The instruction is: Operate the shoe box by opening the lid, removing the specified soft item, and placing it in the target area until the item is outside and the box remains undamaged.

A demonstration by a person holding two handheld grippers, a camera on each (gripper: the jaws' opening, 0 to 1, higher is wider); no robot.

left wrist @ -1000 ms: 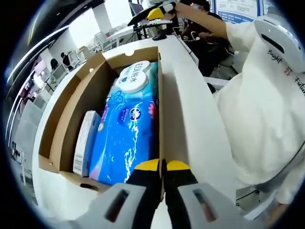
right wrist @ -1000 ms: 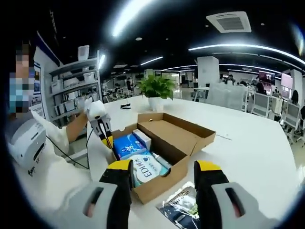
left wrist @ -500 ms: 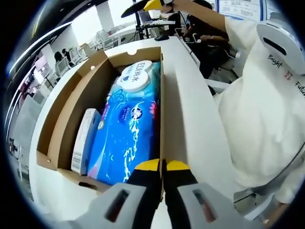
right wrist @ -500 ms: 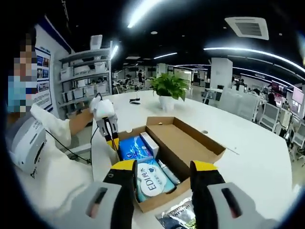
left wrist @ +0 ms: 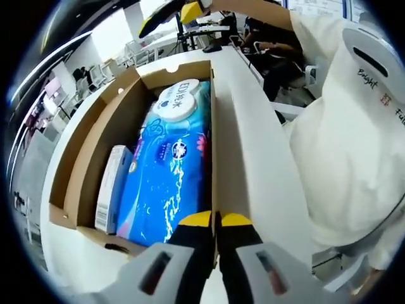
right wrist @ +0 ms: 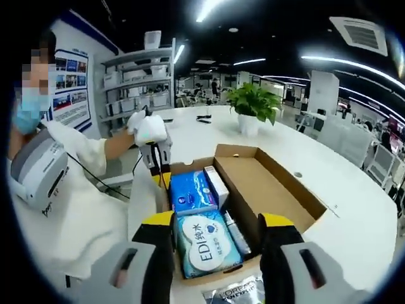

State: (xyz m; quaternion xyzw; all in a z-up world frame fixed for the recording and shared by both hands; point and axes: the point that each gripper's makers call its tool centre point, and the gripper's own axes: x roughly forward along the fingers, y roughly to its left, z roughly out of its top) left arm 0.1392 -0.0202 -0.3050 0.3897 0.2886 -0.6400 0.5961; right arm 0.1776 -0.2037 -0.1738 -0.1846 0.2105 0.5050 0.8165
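The brown shoe box (left wrist: 213, 136) lies open on the white table (left wrist: 253, 145), its lid (right wrist: 278, 183) folded flat beside it. Inside lies a blue soft pack of wipes (left wrist: 171, 171) with a white "EDI" cap (left wrist: 179, 100), and next to it a slim white carton (left wrist: 114, 188). My left gripper (left wrist: 215, 219) is shut on the box's side wall at the near end; it shows at the far corner (right wrist: 158, 179) in the right gripper view. My right gripper (right wrist: 218, 231) hangs open above the wipes pack (right wrist: 205, 244), apart from it. Its yellow tip (left wrist: 188, 11) shows beyond the box.
A dark L'Oreal sachet (right wrist: 237, 292) lies on the table just in front of the box. A potted plant (right wrist: 255, 104) stands farther back. The person's white sleeves (left wrist: 342, 139) crowd one side. Shelves (right wrist: 142, 76) and office desks lie beyond.
My right gripper has come nearer and over the box, so the wipes pack now sits between its open jaws in the picture. The left gripper has held its grip on the wall.
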